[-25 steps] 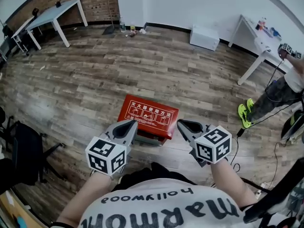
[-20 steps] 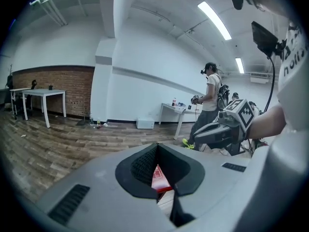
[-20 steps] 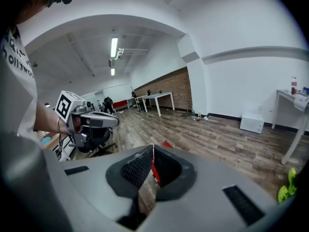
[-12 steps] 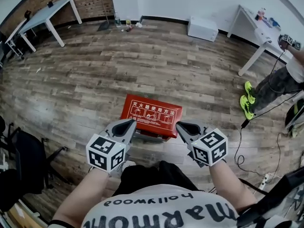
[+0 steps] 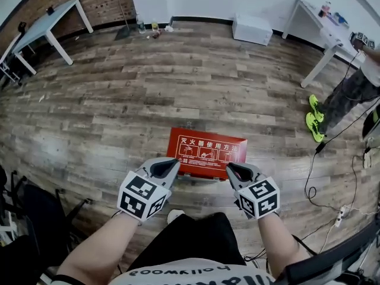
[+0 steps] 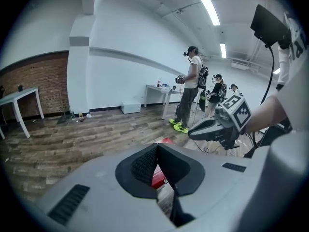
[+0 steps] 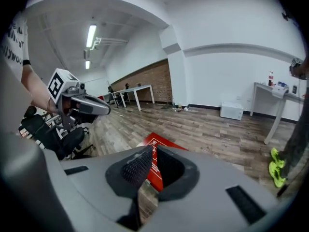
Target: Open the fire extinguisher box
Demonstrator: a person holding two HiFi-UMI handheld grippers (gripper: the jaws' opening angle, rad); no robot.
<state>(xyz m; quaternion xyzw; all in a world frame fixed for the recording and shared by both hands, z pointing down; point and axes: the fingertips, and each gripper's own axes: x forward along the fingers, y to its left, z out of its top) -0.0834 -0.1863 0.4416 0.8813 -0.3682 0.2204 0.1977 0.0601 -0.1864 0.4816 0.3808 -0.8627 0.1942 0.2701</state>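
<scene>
The red fire extinguisher box [image 5: 206, 152] lies flat on the wooden floor with its lid down and white print on top. My left gripper [image 5: 173, 164] hovers at the box's near left edge, jaws together, nothing between them. My right gripper [image 5: 230, 168] hangs at the near right edge, also shut and empty. In the left gripper view the left gripper [image 6: 156, 149] points down at the box [image 6: 166, 140], with the right gripper [image 6: 193, 133] beside it. In the right gripper view the right gripper [image 7: 153, 149] points at the box [image 7: 155, 172], with the left gripper [image 7: 107, 111] at the left.
A person in green shoes [image 5: 314, 120] stands at the right by a white table [image 5: 320, 34]. Cables [image 5: 323, 189] trail on the floor at the right. A black chair [image 5: 24, 209] is at the left, a white case [image 5: 252, 28] by the far wall, another table [image 5: 44, 31] at the far left.
Both grippers have come down and forward to the box's near edge. The head view has shifted, so the box now shows further right and larger.
</scene>
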